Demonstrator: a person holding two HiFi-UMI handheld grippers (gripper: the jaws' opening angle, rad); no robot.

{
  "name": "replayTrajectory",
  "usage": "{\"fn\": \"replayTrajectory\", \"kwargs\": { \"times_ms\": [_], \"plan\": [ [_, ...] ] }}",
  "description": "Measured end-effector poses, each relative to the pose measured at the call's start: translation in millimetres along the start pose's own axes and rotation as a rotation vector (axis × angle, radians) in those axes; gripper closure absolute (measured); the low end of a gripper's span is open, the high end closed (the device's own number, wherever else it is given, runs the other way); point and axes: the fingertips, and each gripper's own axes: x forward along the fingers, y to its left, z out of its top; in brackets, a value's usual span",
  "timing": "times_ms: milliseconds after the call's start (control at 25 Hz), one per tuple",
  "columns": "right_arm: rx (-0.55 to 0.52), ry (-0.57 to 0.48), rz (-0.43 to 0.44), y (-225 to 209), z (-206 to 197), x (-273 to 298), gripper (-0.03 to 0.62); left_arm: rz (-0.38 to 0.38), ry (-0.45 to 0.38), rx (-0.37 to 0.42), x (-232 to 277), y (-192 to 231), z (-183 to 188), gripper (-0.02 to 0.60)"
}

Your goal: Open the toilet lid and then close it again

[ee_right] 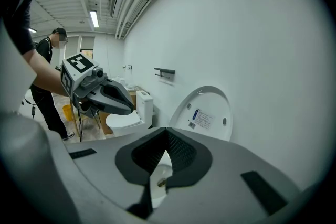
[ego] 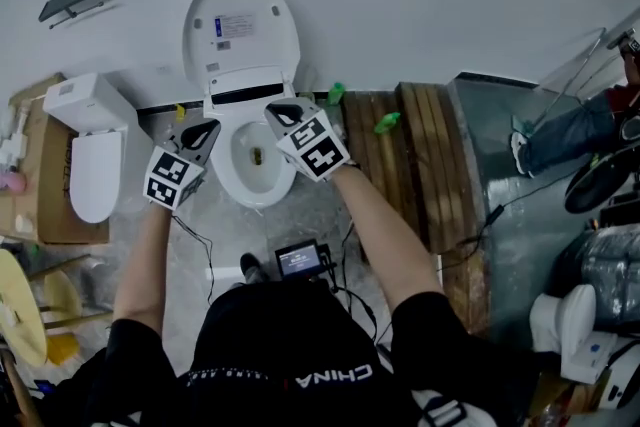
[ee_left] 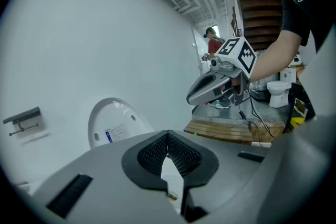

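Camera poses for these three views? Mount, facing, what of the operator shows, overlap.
Head view: on the person's head, facing steeply down at the toilet bowl and its raised lid; both forearms, left gripper and right gripper show.
Left gripper view: rides the left gripper, looking along its shut fingers toward the lid; right gripper and arm at right.
Right gripper view: rides the right gripper, looking along its shut fingers toward the lid; left gripper at left.
Shared: all see the raised lid.

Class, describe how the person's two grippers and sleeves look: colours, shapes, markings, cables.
The left gripper and right gripper: grey moulded shells, black ribbed pads, each bearing a white cube with black square markers, black cable trailing. Black short-sleeved shirt, white lettering.
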Motion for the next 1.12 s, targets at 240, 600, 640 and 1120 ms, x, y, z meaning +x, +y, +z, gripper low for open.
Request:
{"fn": "replayTrajectory", "kwargs": {
  "times_ms": [240, 600, 640, 1120],
  "plan": [
    [-0.005, -0.002, 0.007, 1.6, -0.6, -3.9, 0.580, -0.005, -0.020, -0.014, 1.2, -4.7, 6.3, 0.572],
    [0.000, -0.002, 0.022, 2.6, -2.1, -7.8, 0.580, 0.005, -0.048, -0.048, -1.3, -3.7, 12.6, 0.572],
    [-0.002, -0.003, 0.024, 2.6, -1.6, -8.5, 0.580, 0.005, -0.050, -0.051, -1.2, -3.9, 13.8, 0.572],
    [0.058, -0.061, 0.063, -18.2, -2.8, -16.0, 0.580, 0.017, -0.046, -0.064, 17.1, -9.9, 23.3, 0.572]
  ]
}}
